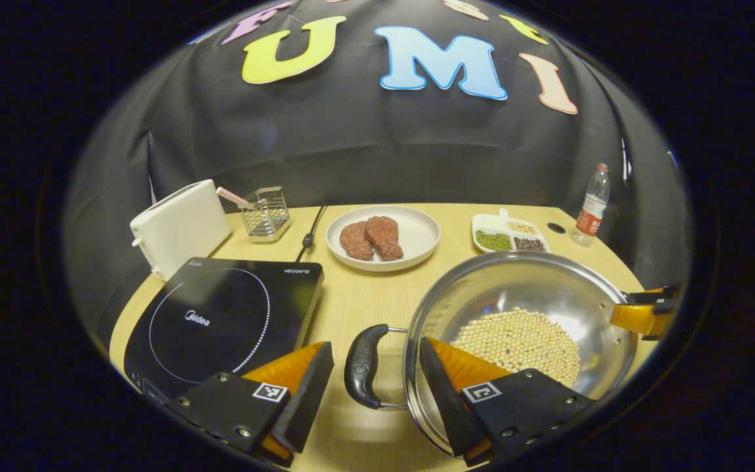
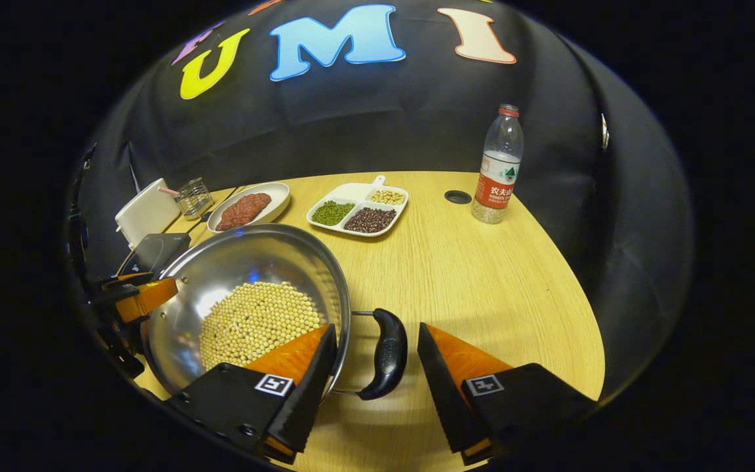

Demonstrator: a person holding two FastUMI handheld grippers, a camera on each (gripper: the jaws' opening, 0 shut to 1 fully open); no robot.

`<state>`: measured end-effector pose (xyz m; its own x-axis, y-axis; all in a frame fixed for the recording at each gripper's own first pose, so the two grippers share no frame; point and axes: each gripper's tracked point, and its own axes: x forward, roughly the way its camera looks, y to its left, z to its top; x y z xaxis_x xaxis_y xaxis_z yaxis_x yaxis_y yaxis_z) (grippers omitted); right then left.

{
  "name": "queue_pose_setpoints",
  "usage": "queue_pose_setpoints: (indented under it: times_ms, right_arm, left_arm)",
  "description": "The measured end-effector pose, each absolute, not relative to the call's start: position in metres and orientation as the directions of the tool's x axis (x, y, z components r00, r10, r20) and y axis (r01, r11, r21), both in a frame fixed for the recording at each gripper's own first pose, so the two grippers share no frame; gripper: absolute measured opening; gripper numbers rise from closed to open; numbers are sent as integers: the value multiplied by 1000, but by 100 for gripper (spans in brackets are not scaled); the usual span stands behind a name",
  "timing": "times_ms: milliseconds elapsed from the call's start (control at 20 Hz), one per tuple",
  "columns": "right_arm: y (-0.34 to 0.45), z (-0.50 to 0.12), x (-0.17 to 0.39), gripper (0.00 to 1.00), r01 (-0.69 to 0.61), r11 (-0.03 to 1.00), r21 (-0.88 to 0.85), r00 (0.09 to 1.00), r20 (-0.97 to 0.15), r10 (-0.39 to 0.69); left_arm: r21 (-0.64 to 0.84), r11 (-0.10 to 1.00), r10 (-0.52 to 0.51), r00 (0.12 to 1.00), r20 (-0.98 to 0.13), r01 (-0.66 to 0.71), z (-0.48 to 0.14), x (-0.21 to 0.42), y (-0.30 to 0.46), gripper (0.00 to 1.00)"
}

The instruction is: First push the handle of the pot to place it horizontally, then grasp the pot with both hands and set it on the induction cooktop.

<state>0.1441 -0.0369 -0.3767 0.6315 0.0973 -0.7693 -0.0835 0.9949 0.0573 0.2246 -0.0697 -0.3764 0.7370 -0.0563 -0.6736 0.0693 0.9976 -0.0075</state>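
The left claw (image 1: 375, 393) stands wide, its fingers straddling the pot's (image 1: 548, 288) near black handle (image 1: 362, 367), one finger outside, one over the rim. The right claw (image 2: 374, 377) is just as wide around the opposite handle (image 2: 385, 354). Neither presses on anything. The pot is shiny steel, shallow, with pale beans (image 2: 256, 321) heaped inside. It sits on the tabletop (image 2: 482, 282), just beside the black cooktop (image 1: 220, 321). Farther back sits a plate (image 1: 417, 229) of meat.

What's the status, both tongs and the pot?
Left tongs open, straddling pot's handle. Right tongs open around opposite handle. Pot with beans on table, not yet on cooktop. Path looks clear.
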Motion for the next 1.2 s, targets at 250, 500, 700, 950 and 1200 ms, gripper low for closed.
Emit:
queue_pose_setpoints:
  times_ms: [250,500,700,950,1200]
  right_arm:
    - [-35,-378,143,67,-84,995,53,631,-770,94]
    - [-35,-380,144,63,-57,998,35,626,-778,63]
    - [-34,-379,140,49,-37,999,17,618,-785,37]
    - [-35,-363,134,49,-14,1000,-1,627,-779,8]
    - [-26,-341,134,52,16,1000,0,643,-766,-10]
  left_arm:
    - [16,997,-48,730,-682,81,-379,223,-76,66]
    - [23,996,-46,730,-682,84,-378,222,-76,67]
    - [23,993,-70,731,-679,116,-375,226,-78,59]
    - [2,991,-100,737,-669,136,-365,226,-79,60]
    - [-13,987,-128,746,-654,158,-344,231,-72,60]
